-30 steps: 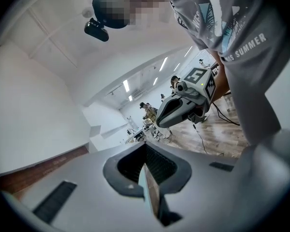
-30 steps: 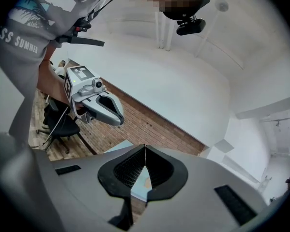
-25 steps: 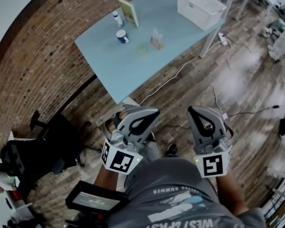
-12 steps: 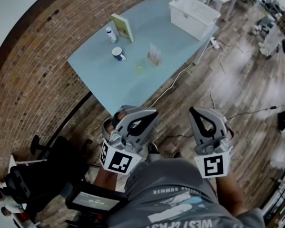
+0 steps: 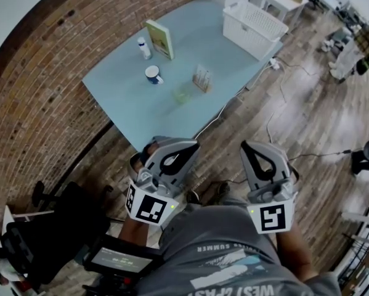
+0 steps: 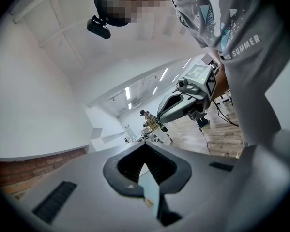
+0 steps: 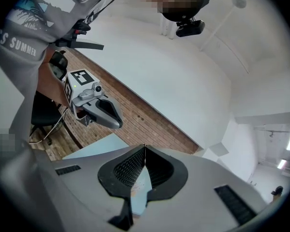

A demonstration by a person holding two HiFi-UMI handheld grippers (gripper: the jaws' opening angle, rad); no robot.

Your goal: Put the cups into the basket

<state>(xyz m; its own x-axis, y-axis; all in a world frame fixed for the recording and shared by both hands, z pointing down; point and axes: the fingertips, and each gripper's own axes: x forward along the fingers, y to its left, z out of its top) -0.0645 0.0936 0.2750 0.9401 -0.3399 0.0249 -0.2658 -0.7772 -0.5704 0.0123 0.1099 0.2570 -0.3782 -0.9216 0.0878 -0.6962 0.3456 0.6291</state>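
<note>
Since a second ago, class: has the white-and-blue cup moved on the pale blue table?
No. The white-and-blue cup keeps its place in front of the upright yellow book and small white bottle; only the view shifted.

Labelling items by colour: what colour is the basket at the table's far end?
The basket is white; the head view shows it best.

Pale blue table (image 5: pixel 135 103), white basket (image 5: pixel 246 39), blue-and-white cup (image 5: pixel 153 74)
</note>
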